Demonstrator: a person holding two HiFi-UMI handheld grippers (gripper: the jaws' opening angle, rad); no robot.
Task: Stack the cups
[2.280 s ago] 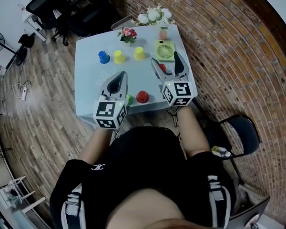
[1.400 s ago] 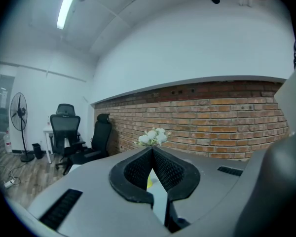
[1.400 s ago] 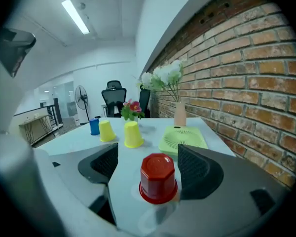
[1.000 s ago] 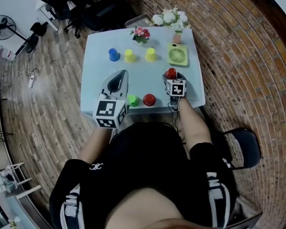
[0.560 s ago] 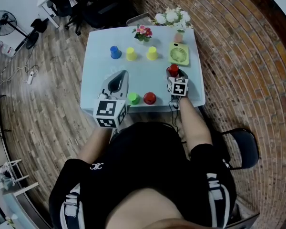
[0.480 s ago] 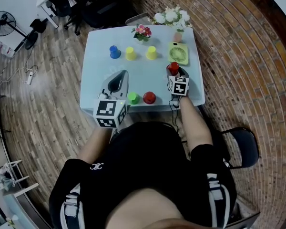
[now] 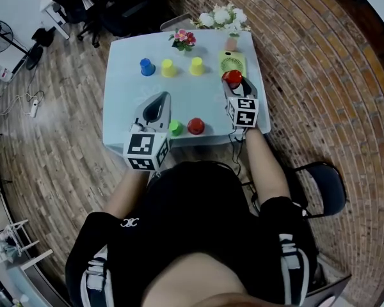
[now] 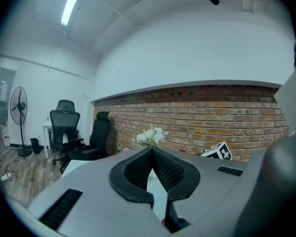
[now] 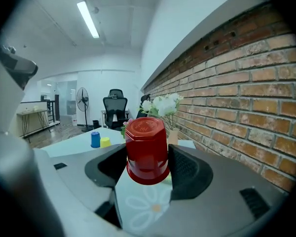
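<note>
Broadly, the pale table (image 7: 120,94) sets the layout: ornaments are pushed to the far edge and the cups sit in two loose groups, leaving open surface in the middle to work over. The white flowers (image 7: 219,15), a smaller pink posy (image 7: 182,39) and the green desk fan (image 7: 232,62) sit along the back, out of the way of any carry. The left gripper (image 7: 160,97) hangs over the near left part, its jaws drawn together with nothing between them; it looks parked and waiting. The right gripper (image 7: 234,87) is the busy one. Its jaws have just been closing and stand about half-wide, pads pressed on either side of an upturned red cup (image 9: 147,151), which is held base-up and clear of the tabletop in front of the fan. Keeping it mouth-down makes sense, since it can then drop straight over another inverted cup. The candidates all stand inverted on the table: a second red cup (image 7: 195,126) at the near edge with a green cup (image 7: 175,128) just beside it, and a far row of one blue cup (image 7: 145,66) and two yellow cups (image 7: 168,68). Nothing is stacked yet, so this is likely the first carry.
</note>
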